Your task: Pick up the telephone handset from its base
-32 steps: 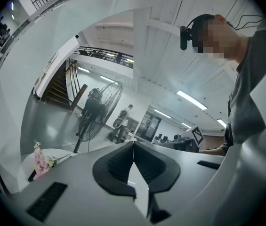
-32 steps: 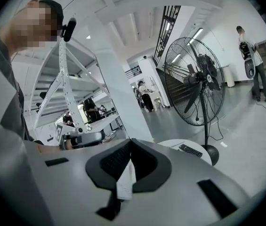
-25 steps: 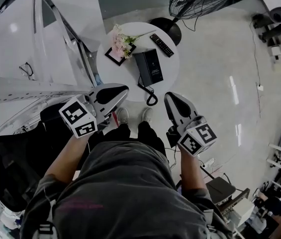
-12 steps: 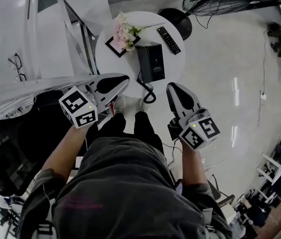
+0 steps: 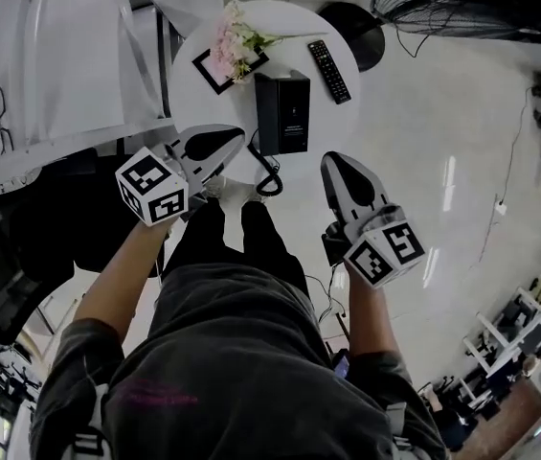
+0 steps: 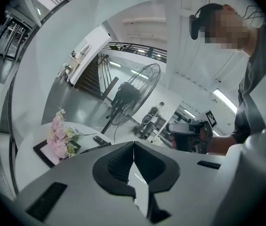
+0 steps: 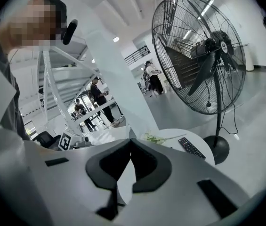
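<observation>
White round table point(image 5: 186, 84) with the black telephone point(image 5: 289, 113) on it now sits closer to both tools than it did a second ago. The person has stepped in and moved both hands toward it. The left gripper point(image 5: 235, 139) has its tip just beside the phone's near left corner, above the curly cord point(image 5: 266, 175). The right gripper point(image 5: 334, 164) is near the phone's other side and is not touching it. Both tools have their jaws pressed together with nothing in them. The handset point(image 5: 266, 113) still lies on its base on the table, between the pink flowers point(image 5: 230, 46) and the remote point(image 5: 328, 70). I think this is only the getting-close part. One tool must open up before it can grab the handset, so the pick-up has not begun
</observation>
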A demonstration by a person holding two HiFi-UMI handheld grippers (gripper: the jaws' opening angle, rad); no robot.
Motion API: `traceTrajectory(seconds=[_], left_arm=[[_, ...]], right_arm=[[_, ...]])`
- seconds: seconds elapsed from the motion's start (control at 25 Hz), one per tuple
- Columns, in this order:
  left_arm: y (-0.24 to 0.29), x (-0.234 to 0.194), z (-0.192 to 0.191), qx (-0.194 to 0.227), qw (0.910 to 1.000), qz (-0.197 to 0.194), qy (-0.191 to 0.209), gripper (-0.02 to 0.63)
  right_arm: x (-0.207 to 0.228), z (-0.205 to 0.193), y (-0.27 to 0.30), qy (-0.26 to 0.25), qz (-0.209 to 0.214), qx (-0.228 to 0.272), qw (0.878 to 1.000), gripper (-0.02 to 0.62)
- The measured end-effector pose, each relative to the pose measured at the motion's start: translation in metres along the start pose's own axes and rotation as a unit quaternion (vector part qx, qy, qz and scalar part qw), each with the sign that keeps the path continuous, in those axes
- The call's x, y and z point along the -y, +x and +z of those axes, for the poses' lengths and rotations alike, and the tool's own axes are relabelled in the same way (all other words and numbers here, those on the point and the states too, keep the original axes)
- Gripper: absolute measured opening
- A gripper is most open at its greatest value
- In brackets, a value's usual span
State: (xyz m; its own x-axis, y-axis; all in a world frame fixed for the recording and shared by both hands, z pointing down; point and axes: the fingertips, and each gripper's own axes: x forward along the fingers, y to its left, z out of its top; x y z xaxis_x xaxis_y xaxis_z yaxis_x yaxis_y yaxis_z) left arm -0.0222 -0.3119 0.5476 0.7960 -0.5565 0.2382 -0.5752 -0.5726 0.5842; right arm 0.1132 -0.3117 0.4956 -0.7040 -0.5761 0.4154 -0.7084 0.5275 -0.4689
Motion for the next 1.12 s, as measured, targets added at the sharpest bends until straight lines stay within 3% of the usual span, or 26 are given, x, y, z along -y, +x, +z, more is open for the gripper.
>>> traceTrajectory(seconds=[0.52, 1.12], left_arm=[[0.037, -0.067, -0.061, -0.005, 0.9958, 0.058, -0.071, 0.017], [0.066, -0.098, -0.110, -0.049, 0.9919, 0.036, -0.111, 0.031]], right_arm=[[0.042, -0.029, 0.040, 0.000, 0.040, -0.061, 0.997, 0.017], [0.065, -0.064, 0.057, 0.028, 0.033, -0.095, 0.995, 0.017]])
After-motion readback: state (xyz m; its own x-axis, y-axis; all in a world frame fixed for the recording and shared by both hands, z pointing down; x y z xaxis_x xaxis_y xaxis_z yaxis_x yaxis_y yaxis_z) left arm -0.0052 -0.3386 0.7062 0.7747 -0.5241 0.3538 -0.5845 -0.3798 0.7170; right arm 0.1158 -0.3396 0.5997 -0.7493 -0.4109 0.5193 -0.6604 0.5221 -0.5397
